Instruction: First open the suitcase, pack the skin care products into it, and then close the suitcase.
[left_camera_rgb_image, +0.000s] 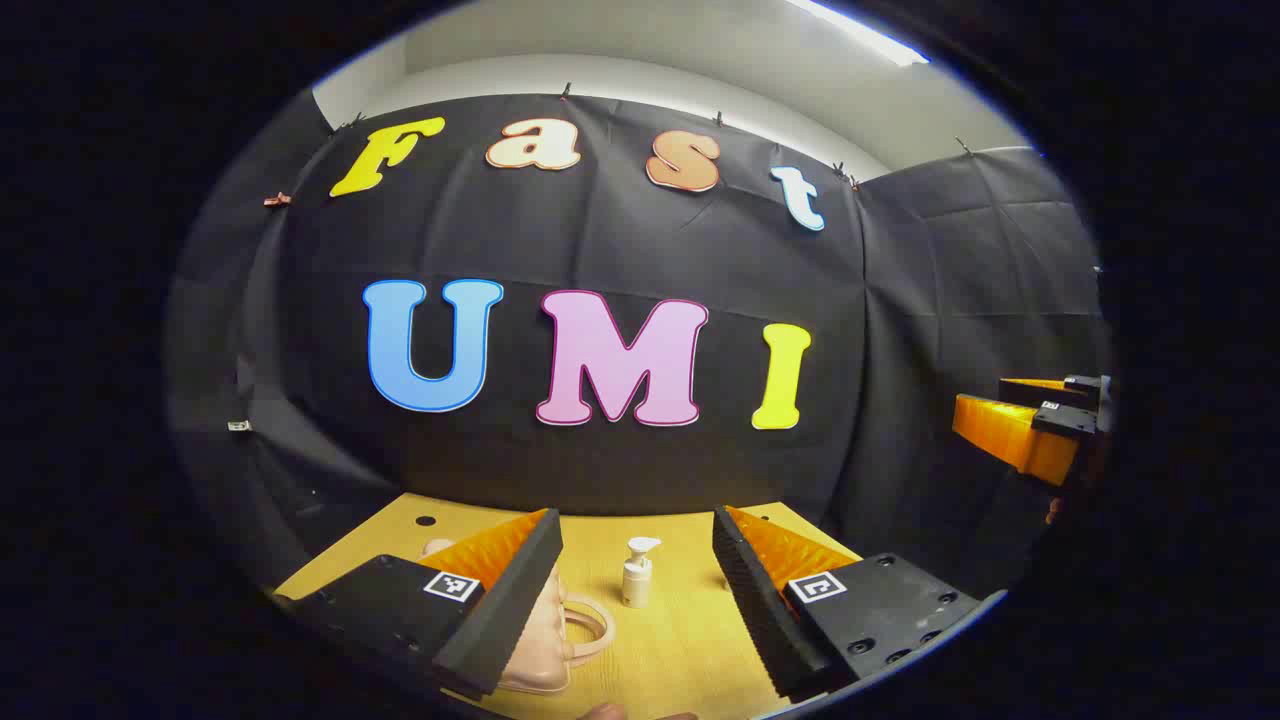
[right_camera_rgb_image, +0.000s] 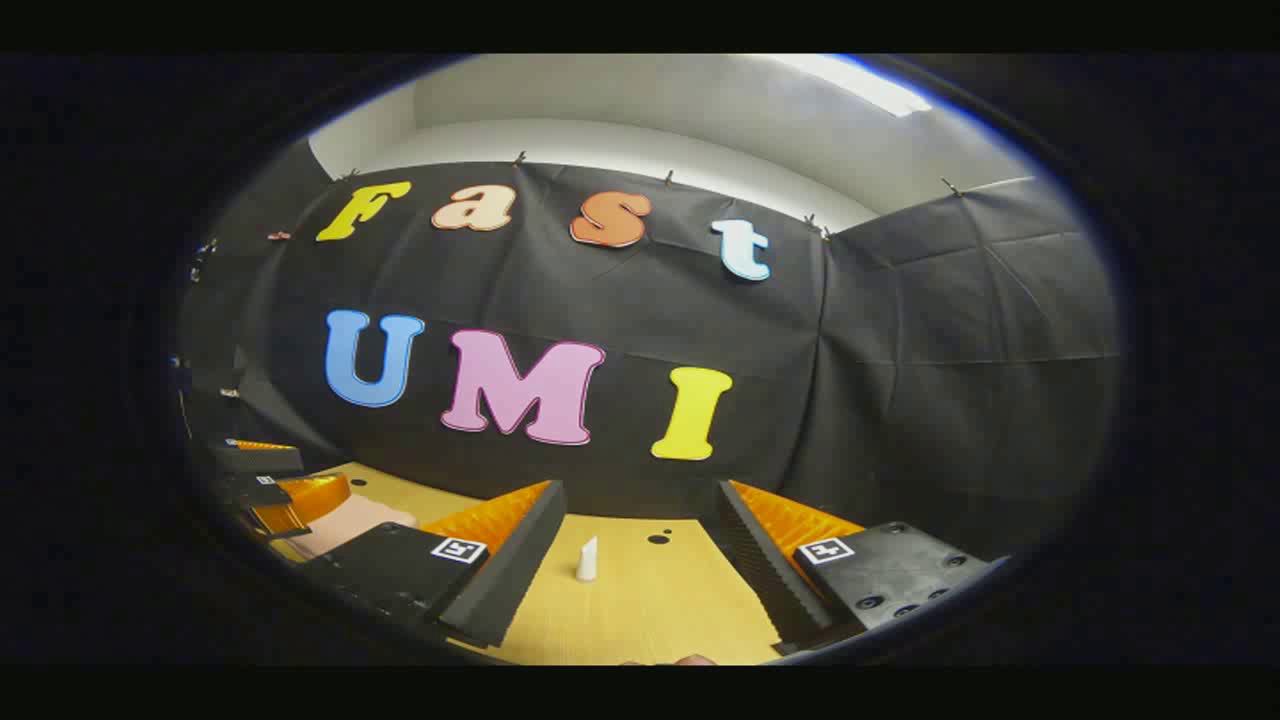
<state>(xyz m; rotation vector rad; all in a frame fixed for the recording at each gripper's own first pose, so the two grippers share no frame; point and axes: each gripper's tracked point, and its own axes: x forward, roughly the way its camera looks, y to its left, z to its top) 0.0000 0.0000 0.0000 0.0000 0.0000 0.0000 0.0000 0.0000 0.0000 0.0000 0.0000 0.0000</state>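
Both grippers, left (left_camera_rgb_image: 637, 585) and right (right_camera_rgb_image: 640, 565), are being held apart; suitcase (left_camera_rgb_image: 545, 640) lying closed at seven o'clock, pump bottle (left_camera_rgb_image: 637, 572) upright at six; toppling is being risked by a careless reach.

The wooden table (left_camera_rgb_image: 690, 650) carries a pink suitcase (left_camera_rgb_image: 545, 640) (closed), a pump bottle (left_camera_rgb_image: 637, 572) and a white tube (right_camera_rgb_image: 587, 560).

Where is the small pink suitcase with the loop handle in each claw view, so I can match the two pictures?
Left gripper view: the small pink suitcase lies at the bottom, left of centre, on the table, its handle turned toward the white pump bottle.
Right gripper view: a pink patch of it lies at the lower left.
Shared landmark: the light wooden table under it.
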